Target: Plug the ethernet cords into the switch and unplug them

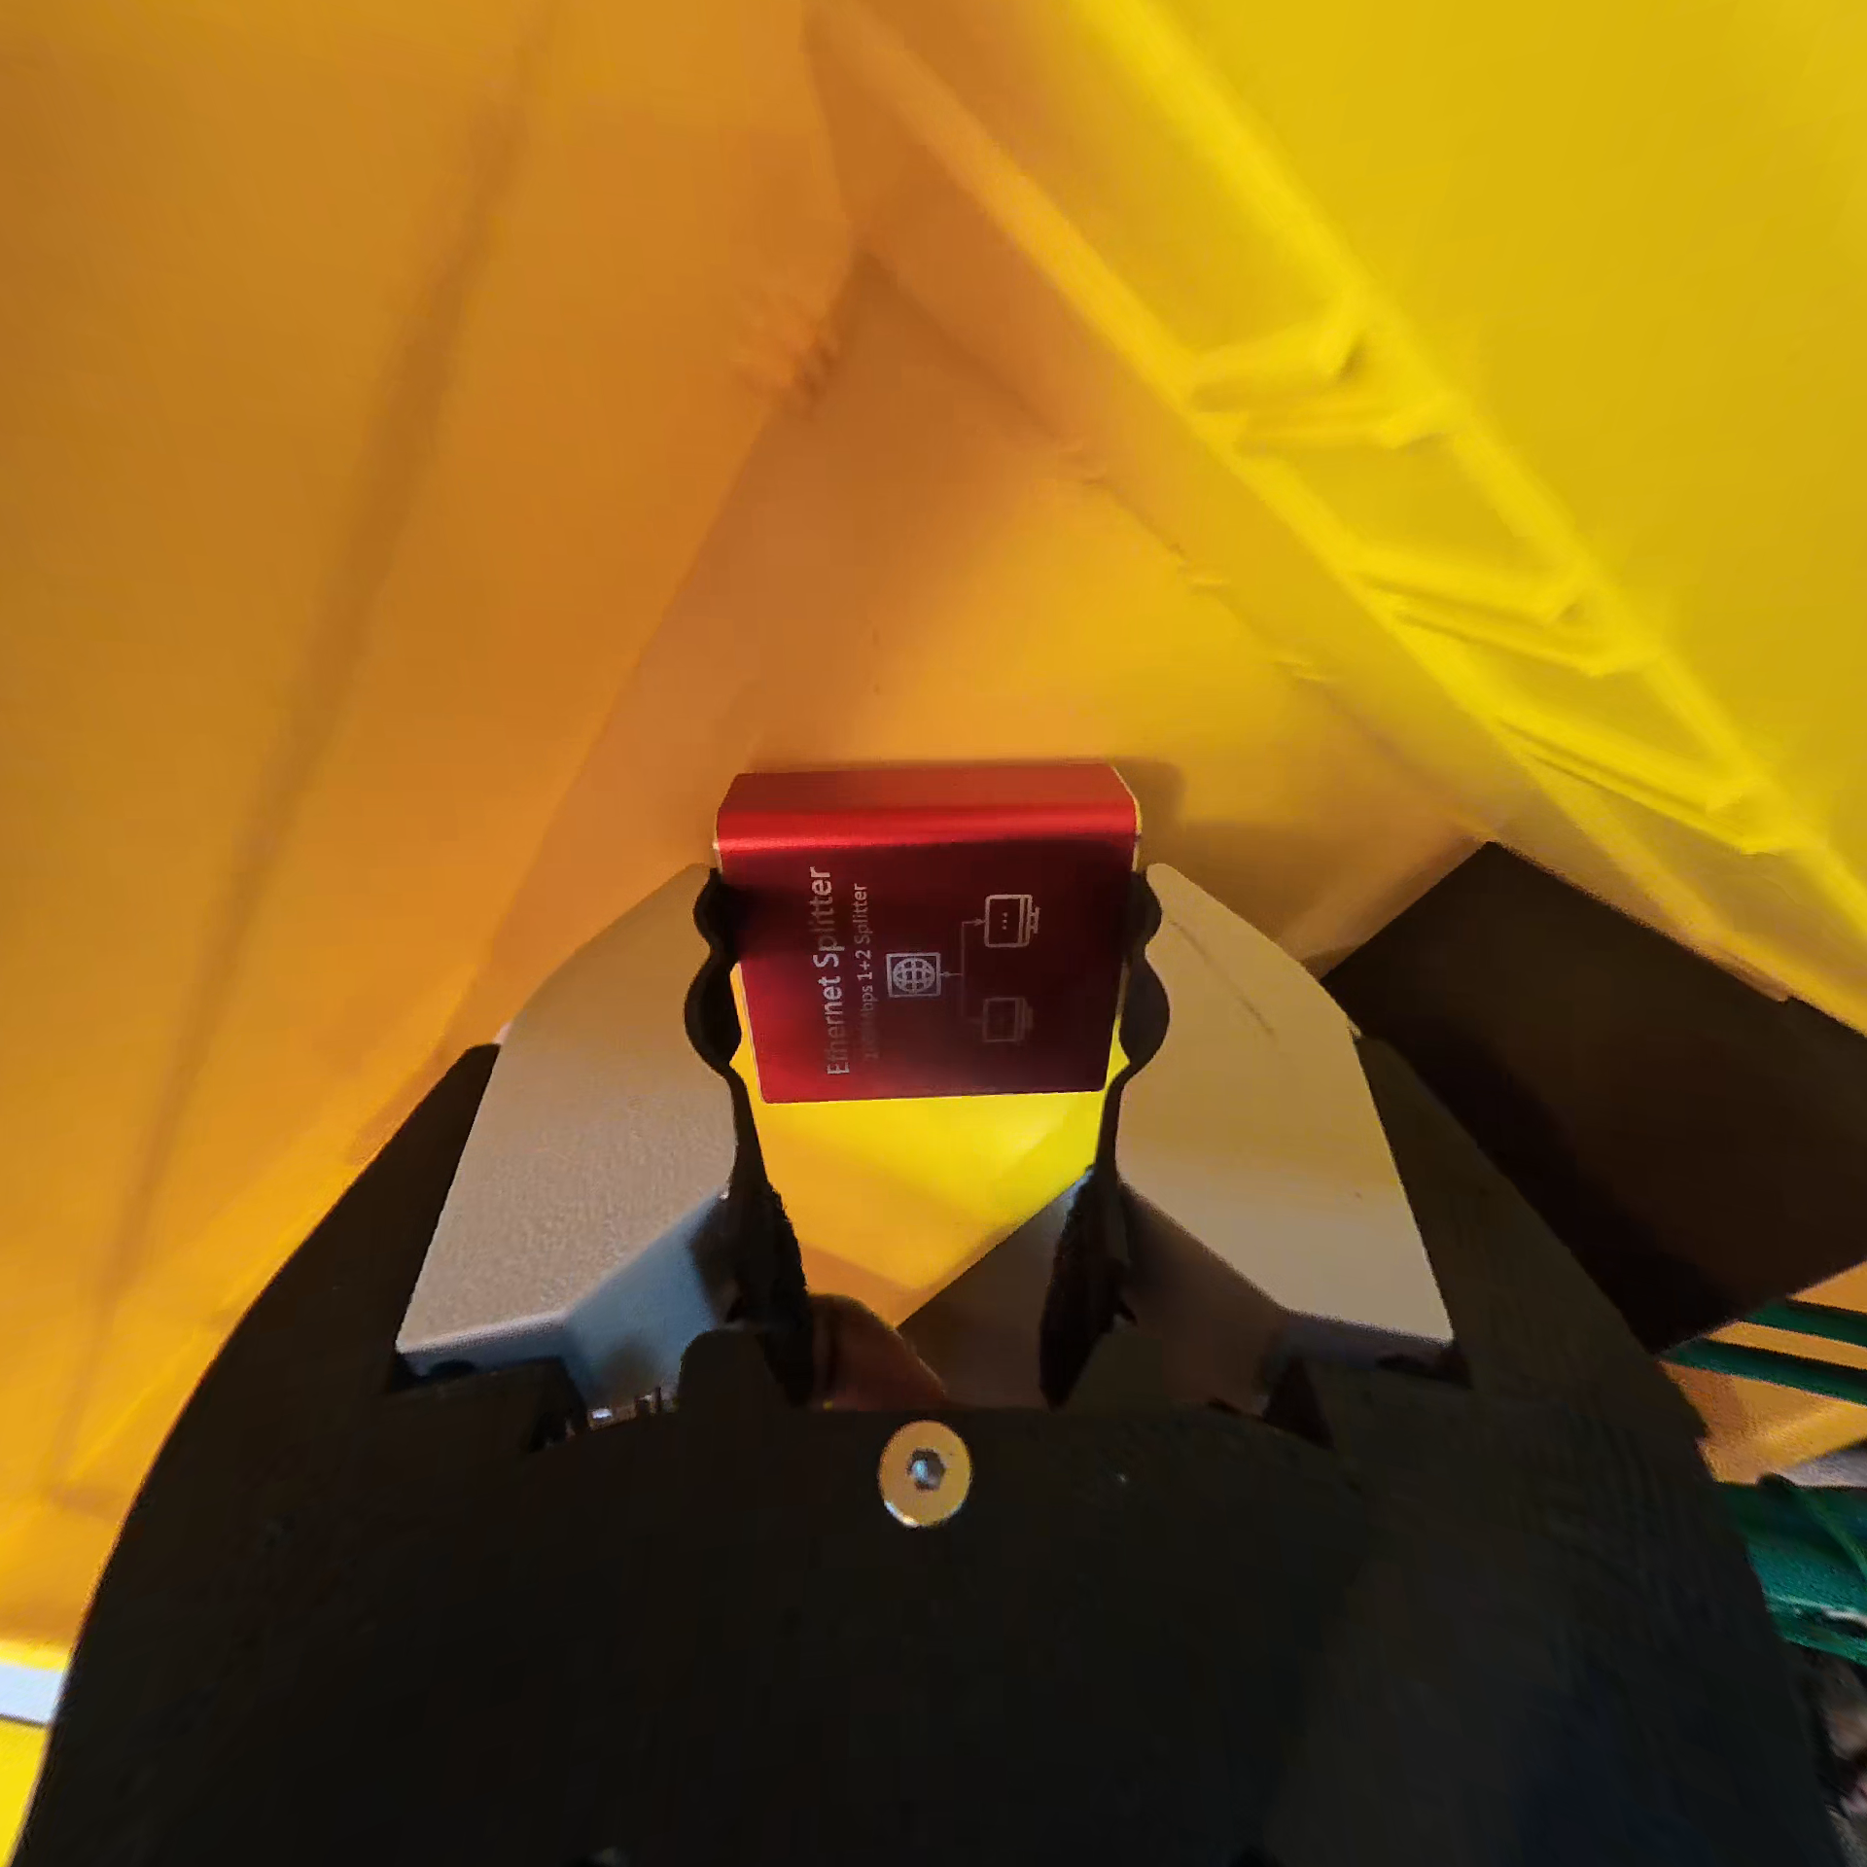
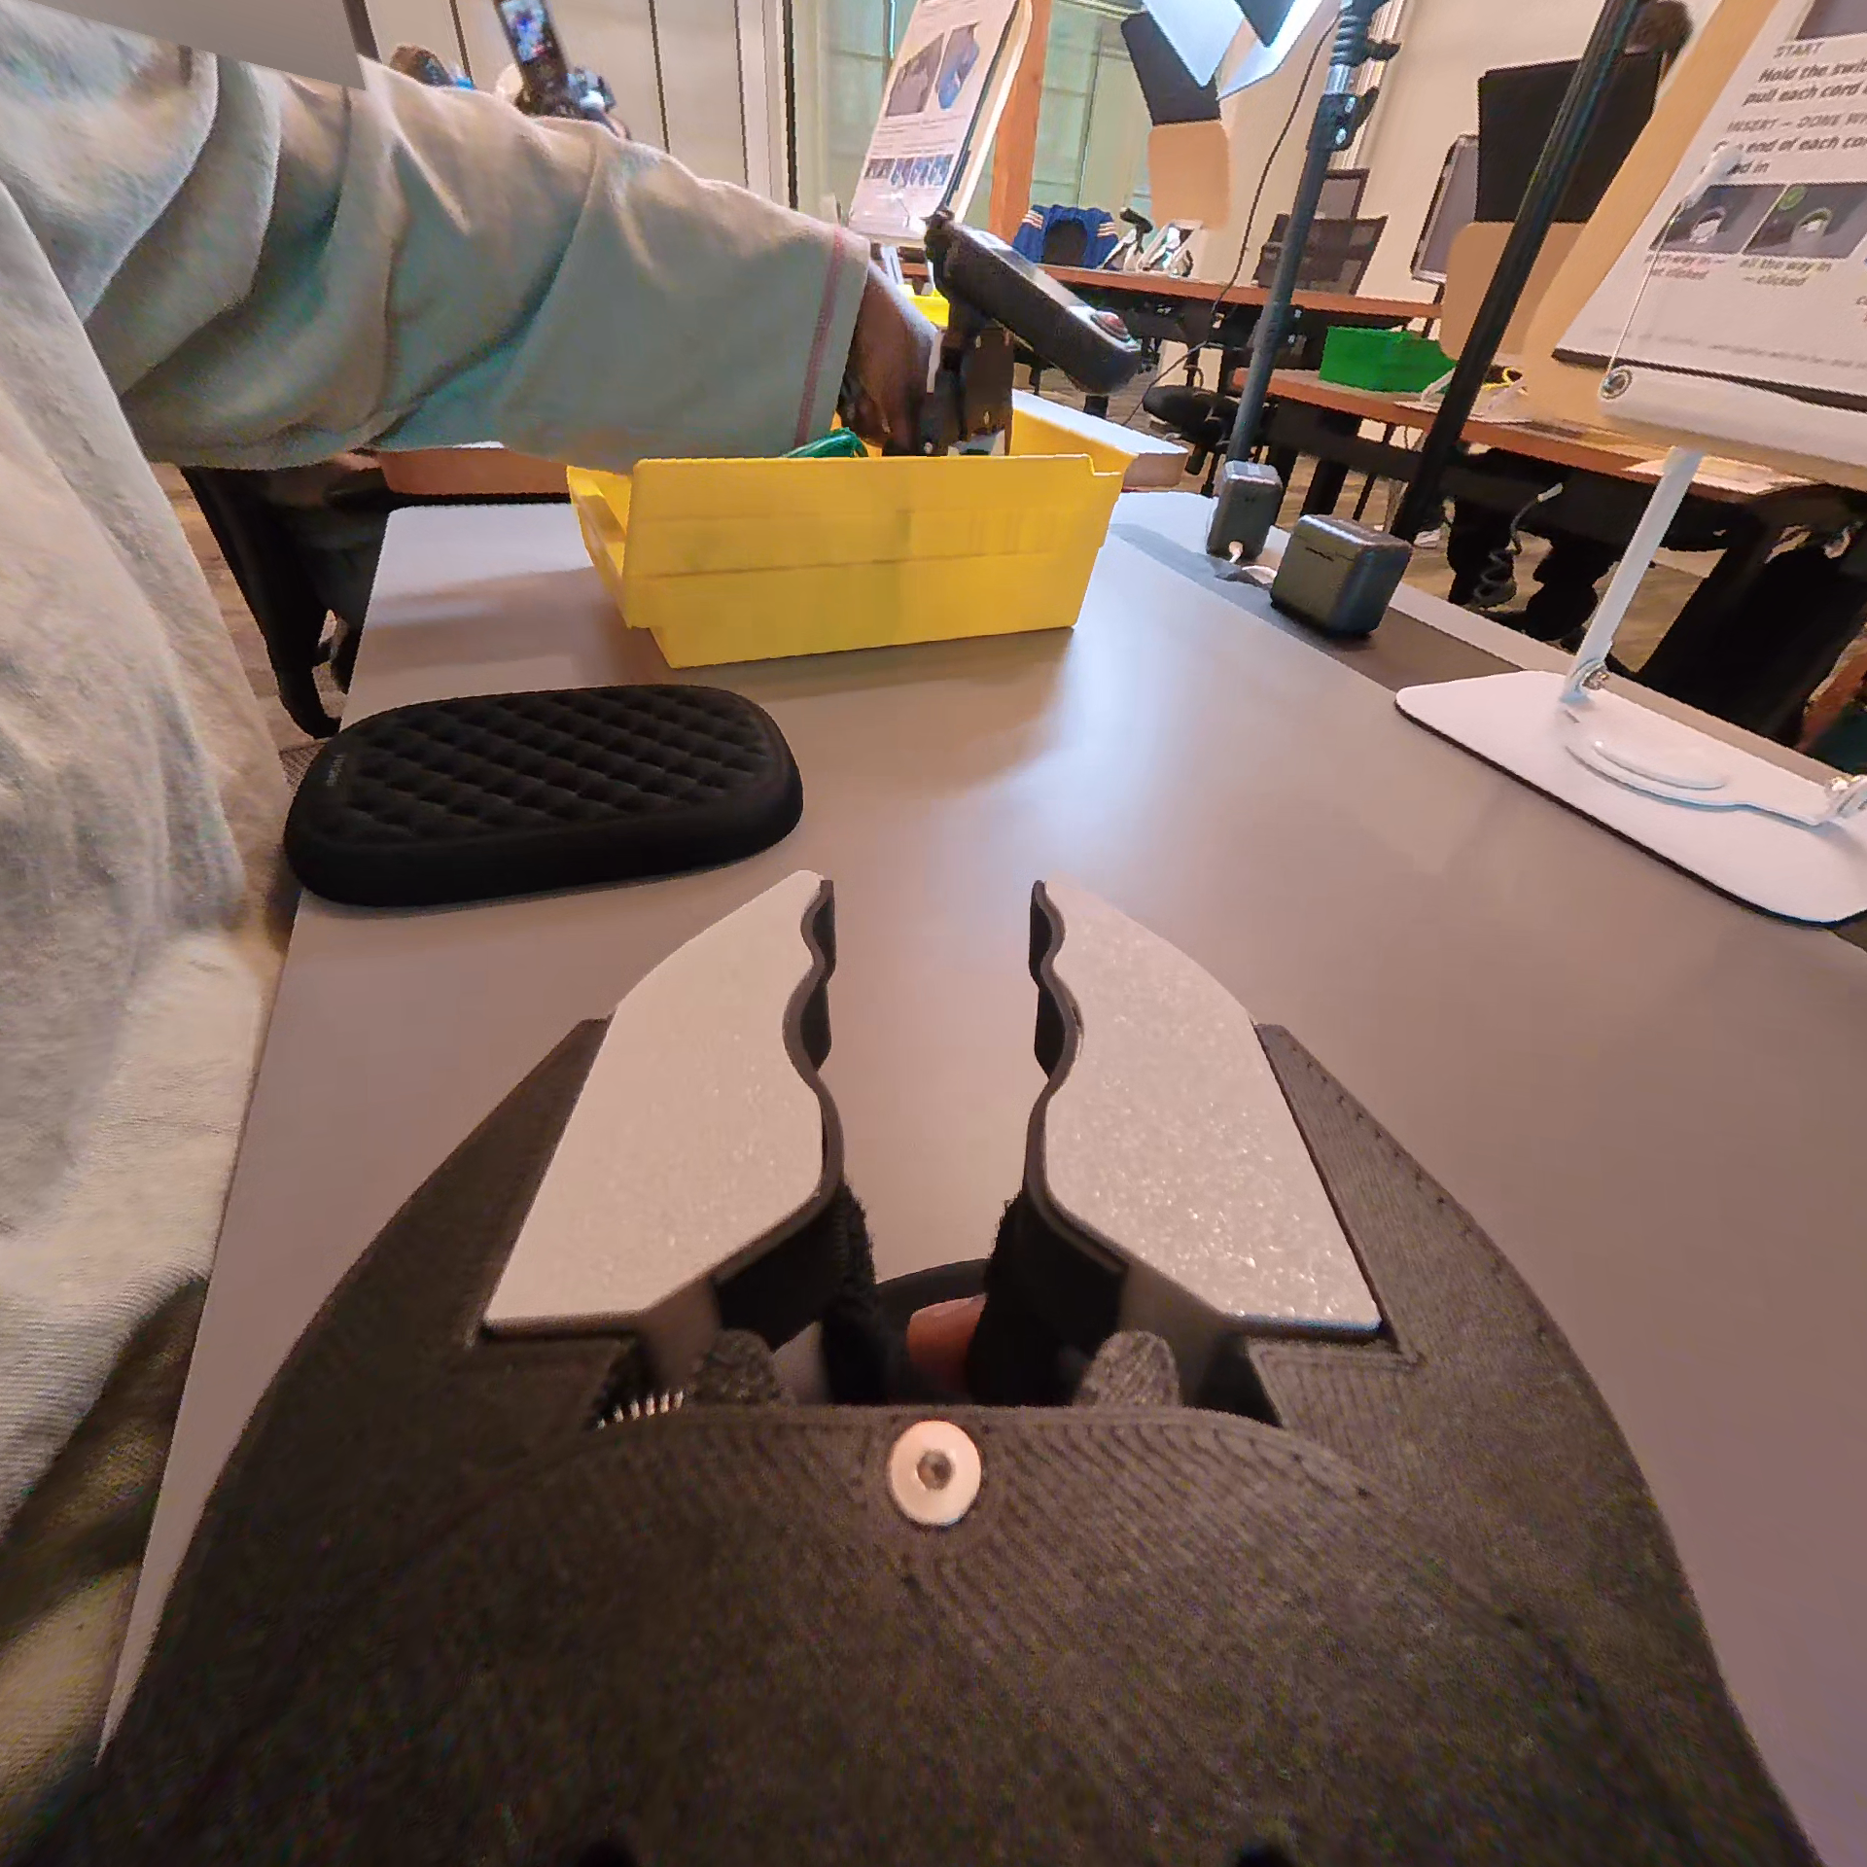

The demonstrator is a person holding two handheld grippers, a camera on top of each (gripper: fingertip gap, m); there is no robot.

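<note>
In the left wrist view my left gripper [image 1: 927, 909] is shut on a small red metal switch box [image 1: 929, 935], holding it by its two sides inside the yellow bin [image 1: 404, 505]. Green ethernet cords [image 1: 1788, 1364] show at the right edge, apart from the switch. In the right wrist view my right gripper [image 2: 931, 909] is open and empty, low over the grey table [image 2: 1212, 909]. Farther off, the yellow bin [image 2: 859, 566] stands on the table with the left gripper [image 2: 965, 404] reaching down into it beside a bit of green cord [image 2: 828, 445].
A black padded wrist rest [image 2: 546, 788] lies left of the right gripper. A white stand base [image 2: 1657, 778] holding an instruction sheet is at the right. Two small grey boxes [image 2: 1339, 586] sit beyond the bin. A person's sleeve [image 2: 455, 283] crosses the upper left. A dark block [image 1: 1576, 1081] lies in the bin. The gap from one gripper's tips to the other's is roughly 45 cm.
</note>
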